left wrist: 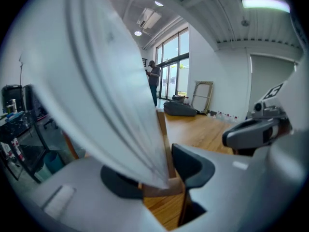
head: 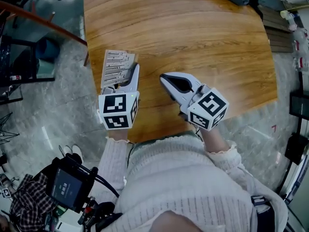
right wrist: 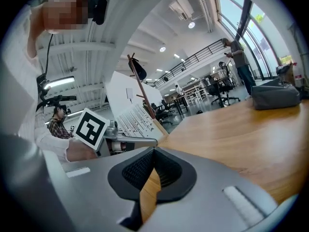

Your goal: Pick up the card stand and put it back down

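At the near left edge of the counter point(head: 193, 37), card stand point(head: 117, 67) gripped in the left tongs point(head: 124, 81), right tongs point(head: 166, 79) clenched on nothing

From the head view, seen as a white printed card leaning off the left tongs' tips and overhanging the counter's edge, apart from the right tongs to its right. From the left gripper view, clamped by its wooden base between the two dark pads point(left wrist: 193, 166), card rising blurred up and left across much of the frame, with the right tongs off at the right side. From the right gripper view, pads pressed together with only counter wood behind the slit, plus the card's printed lines and the left tongs' square marker point(right wrist: 91, 128) beside them, both hidden from the left gripper view
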Demonstrator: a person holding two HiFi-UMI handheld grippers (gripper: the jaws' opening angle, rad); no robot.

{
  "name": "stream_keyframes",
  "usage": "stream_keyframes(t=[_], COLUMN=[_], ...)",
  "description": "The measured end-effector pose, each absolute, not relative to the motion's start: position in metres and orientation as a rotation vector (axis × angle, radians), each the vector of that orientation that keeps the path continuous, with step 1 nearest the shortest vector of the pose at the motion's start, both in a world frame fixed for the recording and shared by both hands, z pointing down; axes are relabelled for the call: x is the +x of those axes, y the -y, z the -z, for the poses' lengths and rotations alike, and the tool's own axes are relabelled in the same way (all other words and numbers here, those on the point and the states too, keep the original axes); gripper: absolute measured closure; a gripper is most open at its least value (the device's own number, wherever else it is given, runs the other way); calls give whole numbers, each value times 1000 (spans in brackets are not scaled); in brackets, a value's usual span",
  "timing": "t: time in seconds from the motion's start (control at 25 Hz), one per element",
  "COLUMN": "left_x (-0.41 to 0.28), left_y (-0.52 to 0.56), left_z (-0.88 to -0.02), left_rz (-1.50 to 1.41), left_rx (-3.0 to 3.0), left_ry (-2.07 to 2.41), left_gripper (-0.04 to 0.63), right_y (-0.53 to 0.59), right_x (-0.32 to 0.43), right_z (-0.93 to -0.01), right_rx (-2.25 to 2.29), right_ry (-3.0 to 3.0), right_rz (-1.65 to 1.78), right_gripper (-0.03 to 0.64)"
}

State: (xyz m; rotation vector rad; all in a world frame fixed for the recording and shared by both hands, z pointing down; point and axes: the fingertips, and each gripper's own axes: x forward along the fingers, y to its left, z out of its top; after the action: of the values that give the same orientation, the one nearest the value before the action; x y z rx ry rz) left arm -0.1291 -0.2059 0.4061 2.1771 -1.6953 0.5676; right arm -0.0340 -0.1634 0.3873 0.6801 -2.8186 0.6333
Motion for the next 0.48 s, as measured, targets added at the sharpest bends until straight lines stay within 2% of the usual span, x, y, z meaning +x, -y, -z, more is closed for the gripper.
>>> stream_keyframes(t=[0.48], left_x=[-109], left_y=[156], left_z=[-339], left_rz=[-437], left_rx=[2325], left_ry=[1649], left_gripper=[410], right_y=[146], right_x=[-44], right_z=[-318], right_rx=[683], right_ry=[2936], right_rz=[-403], right_gripper=[617])
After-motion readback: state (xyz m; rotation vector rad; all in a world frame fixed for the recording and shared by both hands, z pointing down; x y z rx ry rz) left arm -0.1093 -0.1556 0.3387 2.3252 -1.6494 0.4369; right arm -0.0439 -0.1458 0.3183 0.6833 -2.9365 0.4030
